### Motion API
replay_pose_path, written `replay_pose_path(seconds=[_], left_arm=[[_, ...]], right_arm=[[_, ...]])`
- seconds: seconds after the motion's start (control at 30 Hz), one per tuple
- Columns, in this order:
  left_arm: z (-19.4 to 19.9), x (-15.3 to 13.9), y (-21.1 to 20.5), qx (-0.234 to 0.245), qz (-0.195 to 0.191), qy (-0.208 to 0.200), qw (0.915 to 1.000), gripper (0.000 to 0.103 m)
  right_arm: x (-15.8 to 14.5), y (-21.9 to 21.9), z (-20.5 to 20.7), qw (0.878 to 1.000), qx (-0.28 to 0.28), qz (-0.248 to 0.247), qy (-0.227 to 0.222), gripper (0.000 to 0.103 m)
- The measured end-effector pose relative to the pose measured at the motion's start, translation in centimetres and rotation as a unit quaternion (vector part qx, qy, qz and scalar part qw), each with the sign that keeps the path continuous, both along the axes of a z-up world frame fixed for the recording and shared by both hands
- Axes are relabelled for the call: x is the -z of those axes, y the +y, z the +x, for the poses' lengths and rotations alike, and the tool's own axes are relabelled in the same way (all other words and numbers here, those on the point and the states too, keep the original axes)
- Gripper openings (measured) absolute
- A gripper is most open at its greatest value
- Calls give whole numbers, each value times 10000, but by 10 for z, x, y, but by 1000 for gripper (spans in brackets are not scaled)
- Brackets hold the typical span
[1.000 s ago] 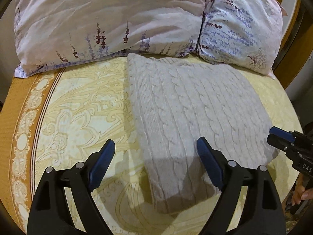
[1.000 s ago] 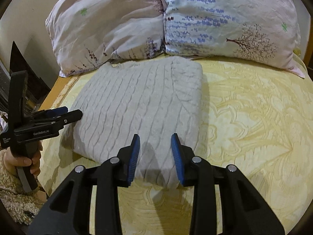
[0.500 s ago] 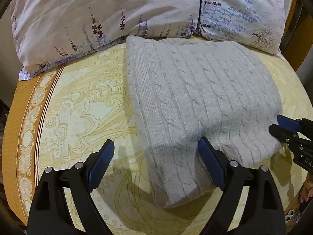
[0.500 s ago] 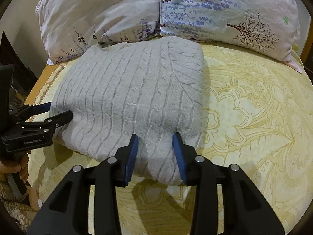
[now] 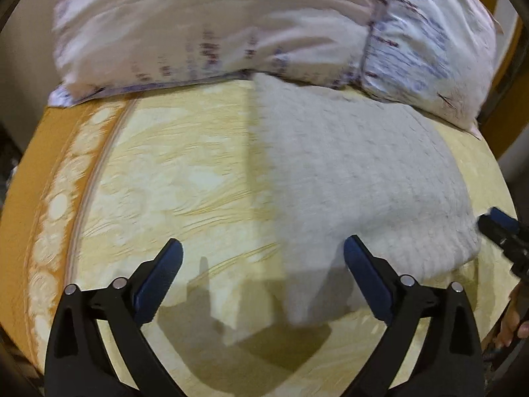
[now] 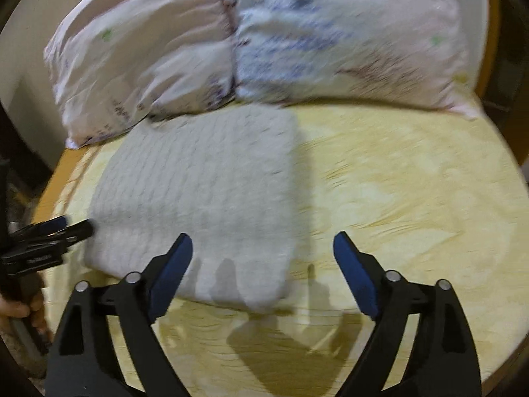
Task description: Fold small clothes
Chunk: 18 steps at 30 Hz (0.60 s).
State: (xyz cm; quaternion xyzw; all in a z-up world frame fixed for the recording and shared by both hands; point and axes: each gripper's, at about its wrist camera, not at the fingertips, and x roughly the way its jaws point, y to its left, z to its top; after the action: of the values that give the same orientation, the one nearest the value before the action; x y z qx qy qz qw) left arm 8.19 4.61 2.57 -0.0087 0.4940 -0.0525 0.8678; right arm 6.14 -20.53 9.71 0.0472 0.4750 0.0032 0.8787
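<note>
Folded grey knit sweater [image 5: 357,178] lies flat on the bed [image 5: 185,178], far edge touching the pillows [image 5: 211,20]. Both views blurred. Left gripper [image 5: 263,259] hovers over sweater's near left corner, jaws spread wide, just been opening, pads clear of the knit; its right finger over the sweater, left finger over bare bedspread. Right gripper [image 6: 263,249] above sweater's near right corner, jaws wide apart, just been opening, nothing pinched; its left finger over the sweater, right finger over the bed beside it. Each gripper's tips show at the sweater's side edge in the other's view. A hand [image 6: 20,311] shows at frame edge, left of the sweater.
</note>
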Motion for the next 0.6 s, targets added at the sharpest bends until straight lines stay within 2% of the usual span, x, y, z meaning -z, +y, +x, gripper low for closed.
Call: replay_pose_path(seconds=[0.07, 0.13, 0.23, 0.3, 0.37, 0.43, 0.6], left_arm=[[-8, -2, 13, -156, 19, -30, 9999, 102], [-17, -4, 22, -242, -33, -53, 9997, 102], [-32, -2, 29, -305, -48, -52, 9995, 102], [-41, 3, 27, -280, -41, 1, 9996, 102], [-47, 7, 22, -224, -69, 21, 9997, 102], [-50, 14, 13, -190, 27, 90, 9998, 102], [-51, 26, -6, -52, 191, 246, 9995, 102]], right_arm=[[-6, -6, -5, 9991, 233, -327, -109, 100], [-9, -12, -14, 9957, 540, -707, -268, 101], [-4, -18, -26, 9896, 936, -1024, -375, 101], [3, -22, -34, 9912, 994, -818, -295, 101], [20, -21, -34, 9958, 791, -408, 190, 101], [32, -16, -36, 9966, 660, -252, 422, 101], [47, 7, -40, 9972, 303, -278, 629, 101]])
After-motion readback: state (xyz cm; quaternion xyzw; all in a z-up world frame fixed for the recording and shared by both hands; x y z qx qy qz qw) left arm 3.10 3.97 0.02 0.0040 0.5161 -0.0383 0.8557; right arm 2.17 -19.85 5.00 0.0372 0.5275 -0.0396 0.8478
